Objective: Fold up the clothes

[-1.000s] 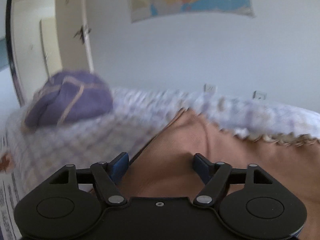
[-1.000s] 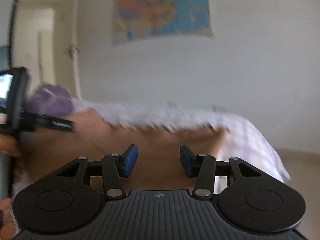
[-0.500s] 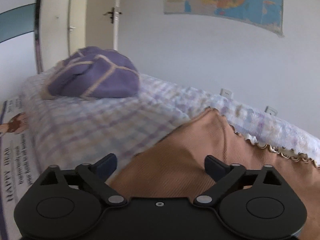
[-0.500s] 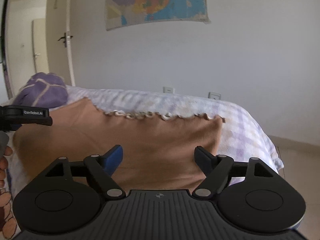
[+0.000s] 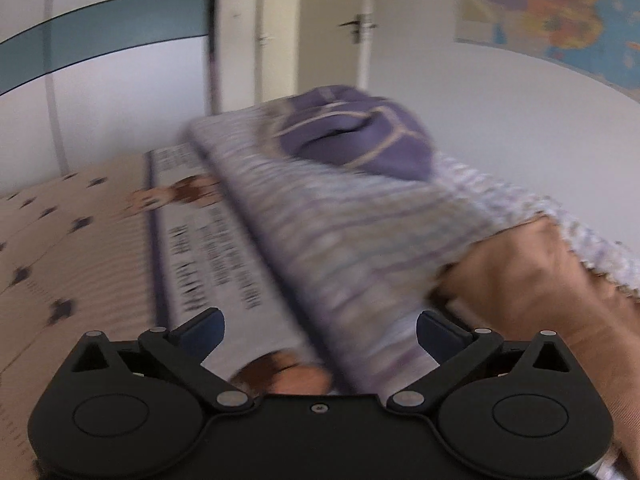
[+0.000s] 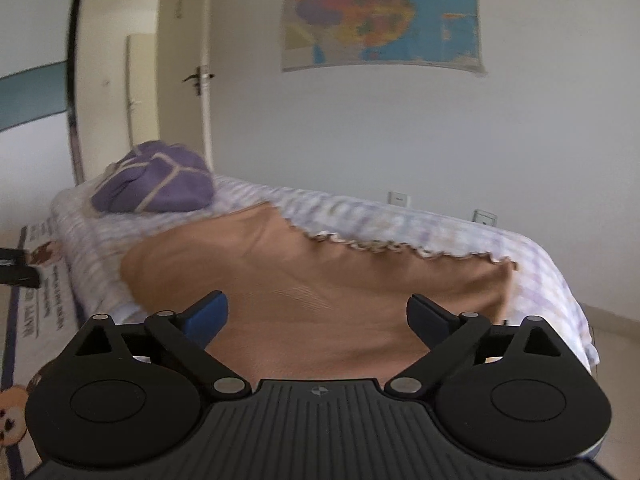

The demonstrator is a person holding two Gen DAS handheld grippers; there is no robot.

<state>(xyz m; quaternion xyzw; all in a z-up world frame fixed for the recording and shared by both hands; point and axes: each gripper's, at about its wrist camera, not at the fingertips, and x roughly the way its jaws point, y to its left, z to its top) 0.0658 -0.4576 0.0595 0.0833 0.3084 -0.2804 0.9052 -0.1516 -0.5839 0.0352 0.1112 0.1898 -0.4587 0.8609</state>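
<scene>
Item: tan garment [image 6: 320, 280], ribbed knit with a scalloped pale trim along its far edge. I see it spread flat on the bed [image 6: 420, 228], covering most of the near side of the checked lilac-and-white cover; its near edge runs under my right gripper.

Item: right gripper [image 6: 316, 316]. Jaws wide apart, nothing between them, held over the near part of the garment. I cannot tell whether it touches the cloth.

Item: left gripper [image 5: 320, 330]. Jaws wide apart, empty, held over the bed's left corner, with the garment's left end [image 5: 532, 292] just to its right. This view is blurred. In the right wrist view, only a dark sliver of it [image 6: 16, 270] shows at the left edge, beyond the bed's left side.

Item: purple bundle [image 6: 156, 180] with pale stripes, crumpled at the bed's far left corner, apart from the garment.

Item: floor mat [image 5: 192, 248], printed lettering and a bear figure, lying along the bed's left side.

Item: wall map [image 6: 380, 16], hung above the bed's far side.

Item: door [image 6: 188, 76] with dark handle, behind the bed's far left corner.
</scene>
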